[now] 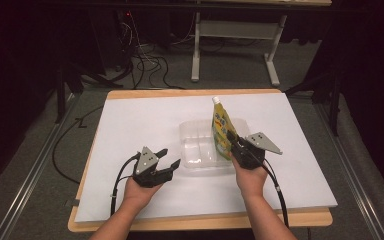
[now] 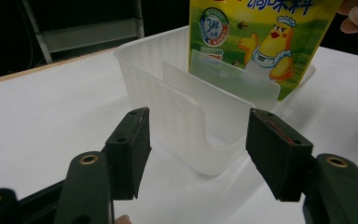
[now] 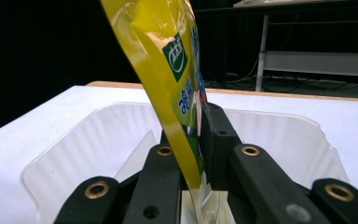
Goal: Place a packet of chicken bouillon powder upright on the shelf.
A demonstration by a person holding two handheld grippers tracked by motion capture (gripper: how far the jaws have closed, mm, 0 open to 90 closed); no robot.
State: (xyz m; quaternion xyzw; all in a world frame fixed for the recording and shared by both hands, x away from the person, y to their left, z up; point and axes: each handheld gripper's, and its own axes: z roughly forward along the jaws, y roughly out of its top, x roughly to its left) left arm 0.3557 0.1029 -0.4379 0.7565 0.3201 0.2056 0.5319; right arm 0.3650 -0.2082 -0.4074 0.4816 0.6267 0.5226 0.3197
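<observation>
The yellow pouch (image 1: 222, 131) stands upright with its base down inside the right-hand compartment of the clear plastic tray (image 1: 194, 131), its white cap (image 1: 216, 100) on top, on the white table (image 1: 130, 125). The right gripper (image 1: 233, 142) pinches the pouch's edge between its jaws, so the placing looks nearly done; what seems left is letting go and drawing back. The left gripper (image 1: 169, 157) rests just beside the tray's near corner, jaws spread, holding nothing. The left gripper view shows the tray's inner divider (image 2: 200, 100) and the chicken printed on the pouch (image 2: 272, 46); the right gripper view shows the pouch's thin edge (image 3: 179, 135) clamped.
</observation>
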